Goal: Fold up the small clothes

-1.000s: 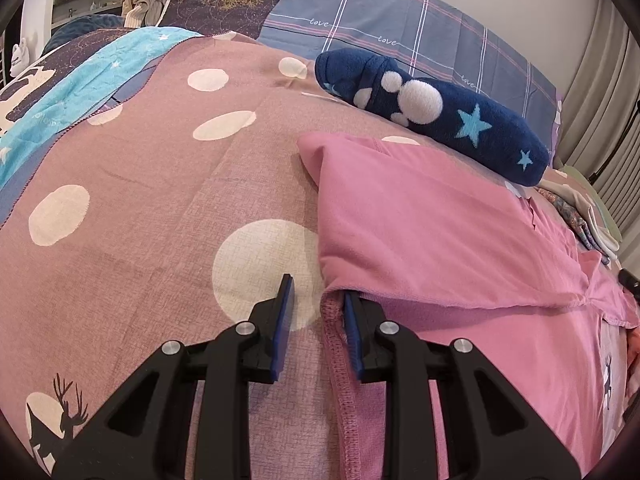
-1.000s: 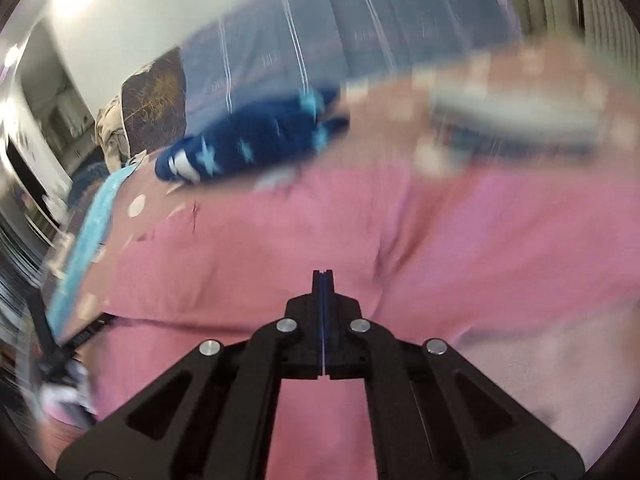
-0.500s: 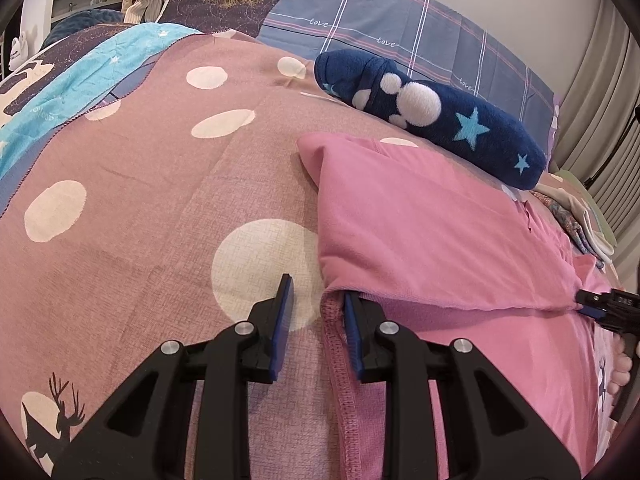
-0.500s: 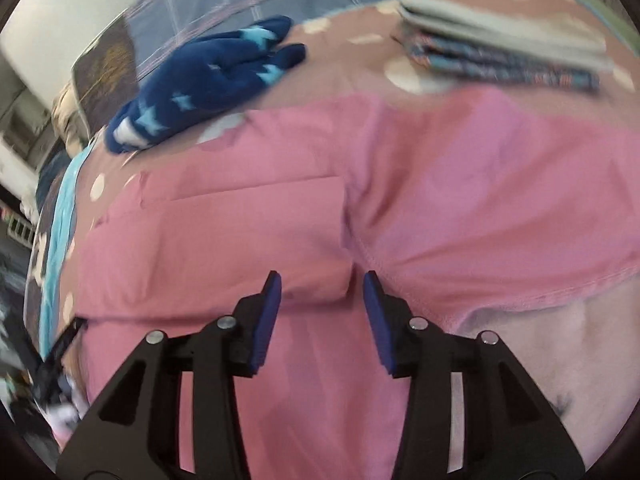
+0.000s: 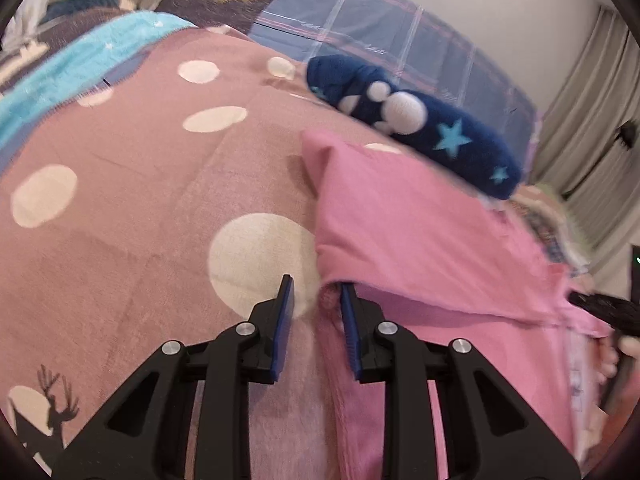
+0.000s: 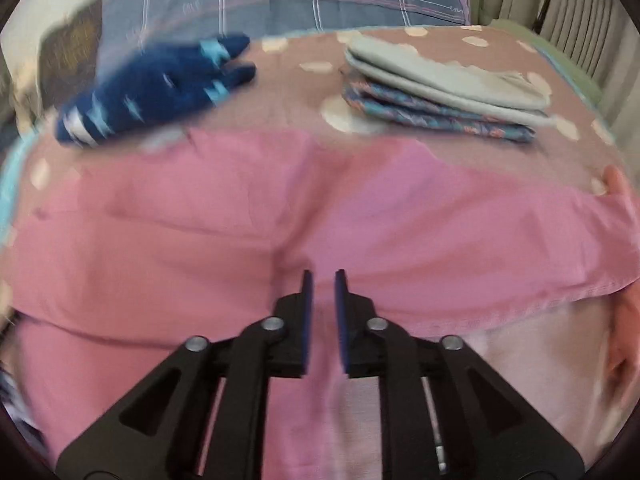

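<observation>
This is a bedroom in a home: the work surface is a bed spread with a dusty-pink polka-dot bedsheet (image 5: 132, 240) bearing a deer print at 7 o'clock. A grey-blue plaid pillow (image 5: 384, 40) lies at 12 o'clock against a plain wall, with pleated curtains (image 5: 580, 120) at 3 o'clock. A navy star-patterned fleece roll (image 5: 420, 132) and a stack of folded clothes (image 6: 440, 92) rest on the bedding.

I'm looking over a bed under a dusty-pink bedspread (image 5: 132, 216) with cream dots, filling the view from six to nine o'clock. At twelve a blue-grey plaid pillow (image 5: 400, 52) leans on a plain pale wall (image 5: 500, 4). At two o'clock, beige curtains (image 5: 588, 108) hang in pleats. Light is soft, even.
</observation>
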The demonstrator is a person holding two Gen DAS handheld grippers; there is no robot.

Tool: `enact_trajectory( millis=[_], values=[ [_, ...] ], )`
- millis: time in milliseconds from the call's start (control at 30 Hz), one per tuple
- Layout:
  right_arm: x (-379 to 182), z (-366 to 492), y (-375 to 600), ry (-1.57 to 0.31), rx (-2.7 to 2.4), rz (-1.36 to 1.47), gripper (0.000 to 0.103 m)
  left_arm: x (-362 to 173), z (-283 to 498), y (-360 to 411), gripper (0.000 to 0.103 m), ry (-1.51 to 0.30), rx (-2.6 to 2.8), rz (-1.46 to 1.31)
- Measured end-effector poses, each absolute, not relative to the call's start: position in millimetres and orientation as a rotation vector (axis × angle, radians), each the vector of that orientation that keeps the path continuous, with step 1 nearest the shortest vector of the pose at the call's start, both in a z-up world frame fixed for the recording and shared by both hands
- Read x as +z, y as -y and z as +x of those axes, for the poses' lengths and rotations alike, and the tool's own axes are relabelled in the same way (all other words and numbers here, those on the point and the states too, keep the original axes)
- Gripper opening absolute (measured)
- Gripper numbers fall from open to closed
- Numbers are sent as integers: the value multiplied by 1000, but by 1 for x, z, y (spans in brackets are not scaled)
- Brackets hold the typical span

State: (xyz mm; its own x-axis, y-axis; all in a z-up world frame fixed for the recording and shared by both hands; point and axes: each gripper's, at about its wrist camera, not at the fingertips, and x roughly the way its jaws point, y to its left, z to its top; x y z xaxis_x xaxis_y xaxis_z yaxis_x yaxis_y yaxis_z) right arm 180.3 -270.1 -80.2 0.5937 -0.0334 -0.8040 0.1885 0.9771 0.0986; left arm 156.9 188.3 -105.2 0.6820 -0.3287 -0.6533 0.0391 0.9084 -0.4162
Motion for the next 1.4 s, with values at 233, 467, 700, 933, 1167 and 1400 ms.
enact_trajectory(
  millis=[233,467,700,933,1167,1400],
  values=[
    [-27,243,98,-883,378,-78,33,-81,157,-183,40,-738,-372,-390],
    [-51,306,-77,-989,557,-316,40,-113,182,-191,34,-829,-286,-438],
    [-105,327,-154,-1034,504,-527,2,-112,175,-190,7,-821,-274,-426],
    [-101,356,-127,-958,506,-292,4,-110,165,-185,7,-826,-245,-377],
    [-45,281,-3,-825,553,-85,25,-105,156,-193,11,-790,-239,-408],
    [-98,180,164,-956,375,108,25,-51,139,-187,14,-640,-285,-368]
  ],
)
